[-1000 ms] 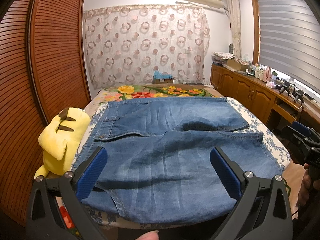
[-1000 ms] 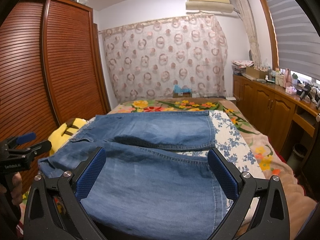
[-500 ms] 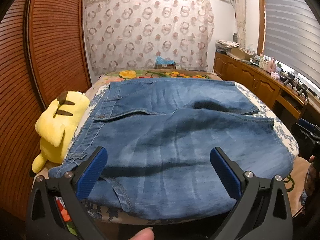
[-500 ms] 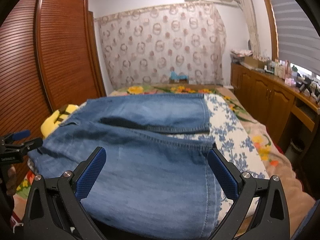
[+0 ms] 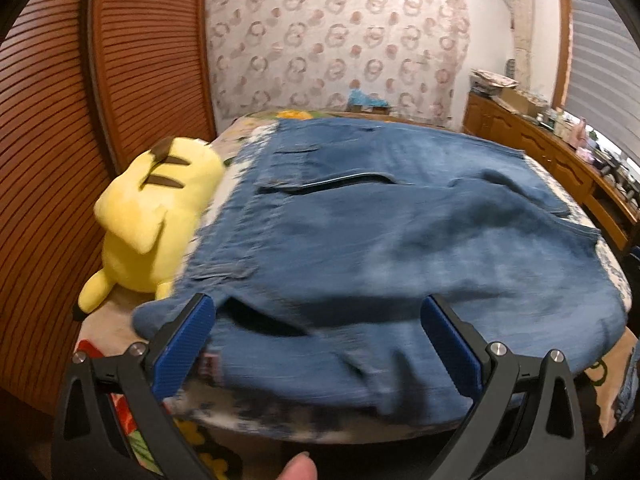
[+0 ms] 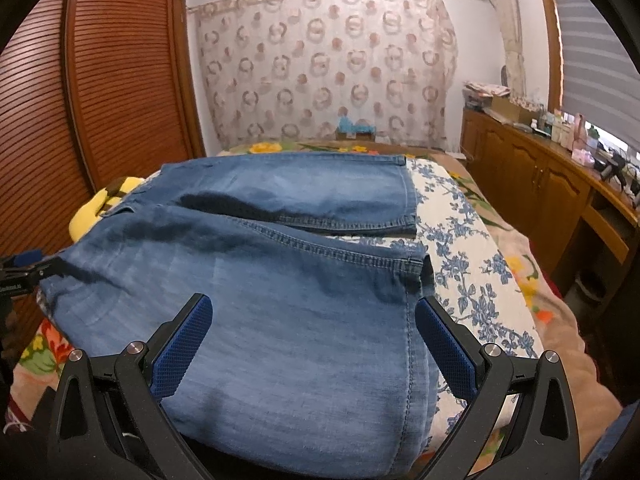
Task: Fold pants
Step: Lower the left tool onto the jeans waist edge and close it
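Both grippers have come down and closer to the bed over the last second, so the blue denim pants [image 6: 280,300] now fill more of each view and the left wrist picture is smeared by motion. Those pants lie spread flat across the bed with the blue-flowered white cover [image 6: 472,280], waistband toward the left side, the two leg ends toward the right, one leg lying beyond the other.

Seen from its own camera, the left gripper [image 5: 316,344] is spread wide, its blue-padded fingers [image 5: 182,344] hanging over the near waist corner of the pants with nothing pinched between them. From the right wrist, the right gripper [image 6: 312,344] is likewise wide apart over the near leg, its right finger just beside the hem edge.

A yellow plush toy with brown stripes [image 5: 156,216] sits at the left edge of the bed, next to the slatted wooden wardrobe doors [image 5: 60,140].
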Motion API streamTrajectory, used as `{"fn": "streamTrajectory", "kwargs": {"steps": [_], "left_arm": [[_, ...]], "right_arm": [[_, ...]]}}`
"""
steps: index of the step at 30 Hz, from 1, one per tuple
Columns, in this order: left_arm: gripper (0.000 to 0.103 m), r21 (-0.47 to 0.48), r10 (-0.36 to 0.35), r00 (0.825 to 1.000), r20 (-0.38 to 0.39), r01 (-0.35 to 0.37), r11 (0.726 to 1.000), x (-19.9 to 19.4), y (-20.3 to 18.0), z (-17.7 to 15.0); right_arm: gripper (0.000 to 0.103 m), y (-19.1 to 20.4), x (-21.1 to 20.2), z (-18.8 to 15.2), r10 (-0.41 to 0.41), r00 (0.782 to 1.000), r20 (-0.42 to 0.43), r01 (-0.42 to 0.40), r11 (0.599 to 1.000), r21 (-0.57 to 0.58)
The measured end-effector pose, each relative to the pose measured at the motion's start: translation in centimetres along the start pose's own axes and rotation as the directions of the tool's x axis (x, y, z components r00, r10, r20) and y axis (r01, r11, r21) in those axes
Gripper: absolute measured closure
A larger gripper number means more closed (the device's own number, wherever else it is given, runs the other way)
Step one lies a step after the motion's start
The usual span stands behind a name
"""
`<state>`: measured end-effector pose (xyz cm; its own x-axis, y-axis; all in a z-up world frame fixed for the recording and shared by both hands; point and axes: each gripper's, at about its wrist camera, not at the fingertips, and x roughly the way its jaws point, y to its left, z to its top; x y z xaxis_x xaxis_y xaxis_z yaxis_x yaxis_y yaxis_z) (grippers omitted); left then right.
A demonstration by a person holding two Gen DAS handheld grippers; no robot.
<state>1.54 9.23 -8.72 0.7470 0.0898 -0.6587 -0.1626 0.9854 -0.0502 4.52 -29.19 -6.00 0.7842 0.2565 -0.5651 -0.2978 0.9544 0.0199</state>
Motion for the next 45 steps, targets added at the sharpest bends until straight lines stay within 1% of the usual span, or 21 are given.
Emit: {"fn": "streamTrajectory", "kwargs": {"steps": [5,7,9,15,18,21,22,24,26,27,29,31,32,34,35,36,38,41,45], "left_arm": [[0.0,-0.052,0.011,1.0,-0.015,-0.012,0.999,0.4,3.1,-1.0],[0.0,-0.064,0.017,1.0,-0.022,-0.018,0.998,0.4,3.6,-1.3],[0.001,-0.084,0.008,1.0,-0.027,-0.011,0.996,0.2,4.3,-1.9],[0.008,-0.122,-0.021,0.999,-0.042,0.016,0.992,-0.1,4.8,-3.3],[0.017,-0.148,-0.038,0.998,-0.044,0.031,0.989,0.0,4.9,-3.4],[0.021,-0.16,-0.04,0.998,-0.041,0.033,0.987,0.3,4.9,-3.3],[0.028,-0.157,-0.035,0.999,-0.042,0.028,0.987,0.3,4.9,-3.3],[0.032,-0.144,-0.018,0.999,-0.044,0.012,0.989,0.3,4.8,-3.2],[0.041,-0.142,-0.014,0.999,-0.039,0.009,0.99,0.3,4.8,-3.1],[0.043,-0.141,-0.009,0.999,-0.035,0.004,0.99,0.2,4.9,-3.0],[0.055,-0.139,-0.004,1.0,-0.027,0.0,0.99,0.1,5.0,-2.8],[0.061,-0.139,0.006,1.0,-0.02,-0.009,0.99,0.0,5.2,-2.6],[0.066,-0.135,0.003,1.0,-0.017,-0.006,0.991,-0.1,5.3,-2.4],[0.071,-0.126,0.002,1.0,-0.014,-0.004,0.992,0.0,5.3,-2.2],[0.076,-0.123,0.0,1.0,-0.012,-0.002,0.992,0.0,5.2,-2.1],[0.079,-0.12,-0.006,1.0,-0.009,0.004,0.993,0.1,5.2,-2.0],[0.089,-0.116,-0.026,1.0,-0.006,0.025,0.993,0.2,5.0,-1.7],[0.093,-0.093,-0.031,0.999,0.005,0.032,0.995,0.1,4.3,-1.0],[0.093,-0.06,-0.054,0.997,0.054,0.057,0.997,-0.9,3.2,0.8]], "right_arm": [[0.0,-0.2,0.3,-0.2,-0.014,1.0,-0.007,0.014,1.0,-0.006],[0.0,-0.5,0.6,-0.4,-0.021,1.0,-0.01,0.021,1.0,-0.004],[0.0,-0.6,0.7,-0.4,-0.023,1.0,-0.016,0.023,1.0,-0.001],[0.0,-0.7,0.3,-0.4,-0.03,1.0,-0.005,0.03,1.0,-0.003],[0.0,-0.8,0.2,-0.4,-0.035,0.999,-0.002,0.035,0.999,-0.004],[0.0,-0.8,0.1,-0.4,-0.035,0.999,-0.001,0.035,0.999,-0.003],[0.0,-0.8,0.0,-0.3,-0.036,0.999,0.0,0.036,0.999,-0.004],[0.0,-0.8,-0.1,-0.3,-0.038,0.999,0.001,0.038,0.999,-0.006],[0.0,-0.8,-0.3,-0.2,-0.037,0.999,0.005,0.037,0.999,-0.007],[0.0,-0.8,-0.5,-0.1,-0.037,0.999,0.006,0.037,0.999,-0.009],[0.0,-0.6,-0.7,0.0,-0.035,0.999,0.01,0.035,0.999,-0.011],[0.0,-0.4,-0.9,0.1,-0.032,0.999,0.013,0.033,0.999,-0.014],[0.0,-0.3,-1.0,0.2,-0.03,0.999,0.015,0.03,0.999,-0.015],[0.0,0.0,-1.3,0.4,-0.028,0.999,0.018,0.029,0.999,-0.019],[0.0,0.1,-1.4,0.5,-0.027,0.999,0.021,0.027,0.999,-0.02],[0.0,0.2,-1.6,0.6,-0.023,0.999,0.023,0.024,0.999,-0.021],[0.0,0.3,-1.9,0.8,-0.019,0.999,0.027,0.019,1.0,-0.024],[0.0,0.6,-2.2,1.0,-0.015,0.999,0.033,0.016,0.999,-0.03],[0.0,0.7,-2.5,1.2,-0.01,0.999,0.03,0.011,1.0,-0.027]]}}
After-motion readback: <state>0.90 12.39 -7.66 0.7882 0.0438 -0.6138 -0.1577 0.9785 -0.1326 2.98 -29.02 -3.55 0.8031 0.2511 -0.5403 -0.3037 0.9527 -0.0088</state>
